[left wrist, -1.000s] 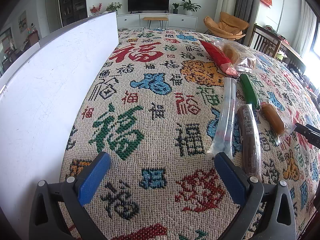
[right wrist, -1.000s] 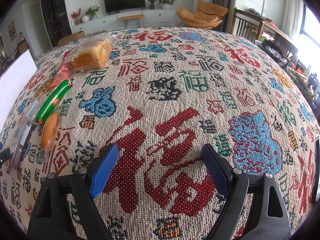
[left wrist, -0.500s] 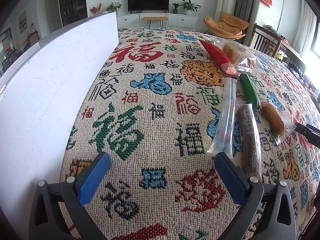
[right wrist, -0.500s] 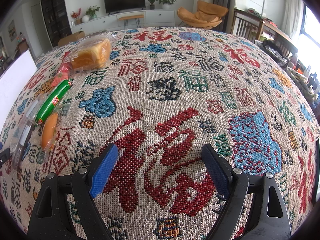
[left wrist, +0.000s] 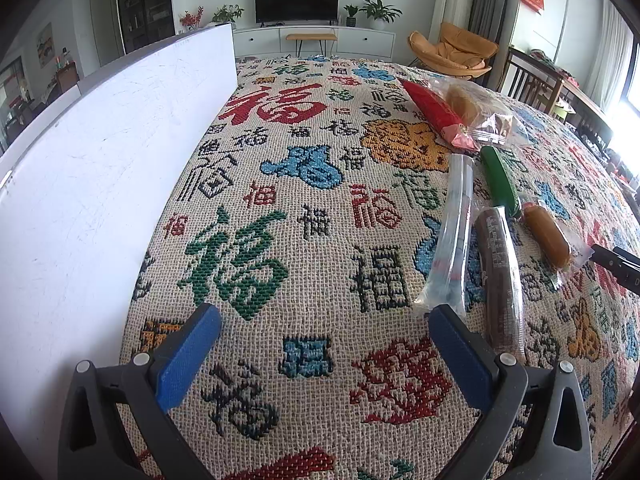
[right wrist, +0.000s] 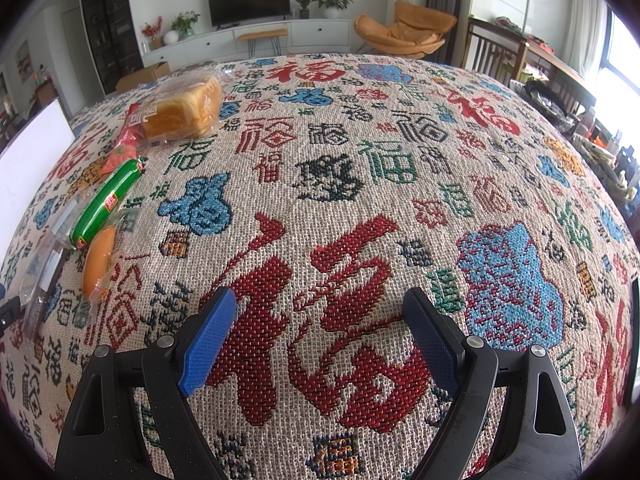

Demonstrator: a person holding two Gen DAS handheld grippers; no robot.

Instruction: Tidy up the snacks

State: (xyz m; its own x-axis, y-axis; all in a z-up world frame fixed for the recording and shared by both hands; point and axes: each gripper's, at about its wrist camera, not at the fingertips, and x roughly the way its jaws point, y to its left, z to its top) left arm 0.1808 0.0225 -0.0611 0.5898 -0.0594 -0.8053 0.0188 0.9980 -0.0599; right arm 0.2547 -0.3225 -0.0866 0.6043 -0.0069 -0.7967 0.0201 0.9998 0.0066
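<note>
Both the left gripper (left wrist: 324, 344) and the right gripper (right wrist: 316, 328) hovered released and empty over the coarse woven cloth (left wrist: 312, 208), likely because no snack had been chosen yet. The snacks lay in a loose row between them: a crinkly bread bag (right wrist: 180, 110), a red pack (left wrist: 436, 114), a green sausage (left wrist: 499, 182), an orange sausage (left wrist: 546, 236), a brown stick (left wrist: 500, 264) and a clear tube (left wrist: 454, 220). A smooth white box (left wrist: 100, 168) stood far left, probably their destination.

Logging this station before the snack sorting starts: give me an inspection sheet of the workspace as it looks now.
Surface: patterned woven tablecloth.
Job's things: bagged bread, red packet, green sausage, orange sausage, brown stick, clear packet, grouped between the grippers.
Clutter: white board at left.
Grippers: left gripper and right gripper open, empty.
Cables: nothing seen.
Surroundings: television, orange chair.
</note>
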